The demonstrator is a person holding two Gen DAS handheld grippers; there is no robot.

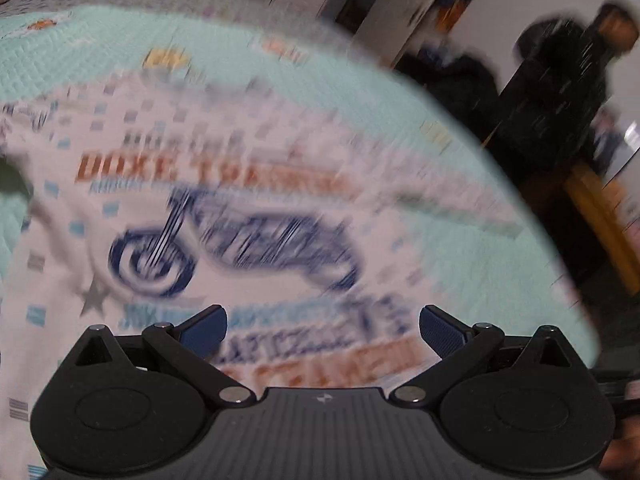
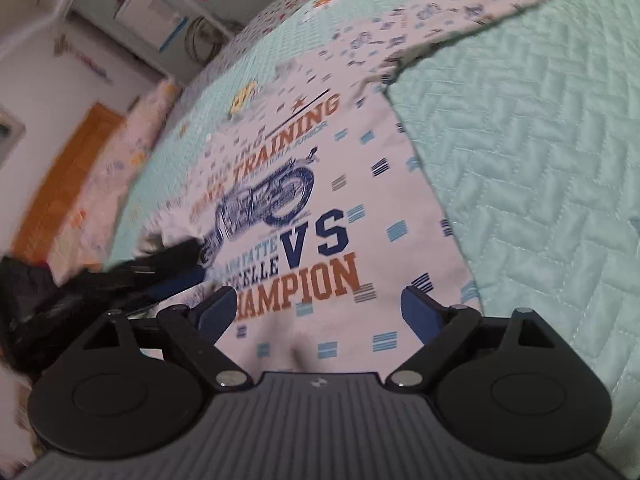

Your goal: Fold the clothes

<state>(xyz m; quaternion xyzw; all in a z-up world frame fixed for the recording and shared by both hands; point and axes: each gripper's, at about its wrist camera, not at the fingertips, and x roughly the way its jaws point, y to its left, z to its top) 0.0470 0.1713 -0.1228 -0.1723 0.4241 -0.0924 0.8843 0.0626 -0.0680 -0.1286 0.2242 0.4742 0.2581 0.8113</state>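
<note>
The mint-green quilted bedspread (image 2: 540, 160), stitched in herringbone, carries the white cotton T-shirt with motorcycle print (image 2: 320, 208), lying flat, print up. The left gripper (image 1: 322, 330) and right gripper (image 2: 318, 306) hover over its near edge, released, nothing between the jaws; pinch the hem corners evenly
</note>
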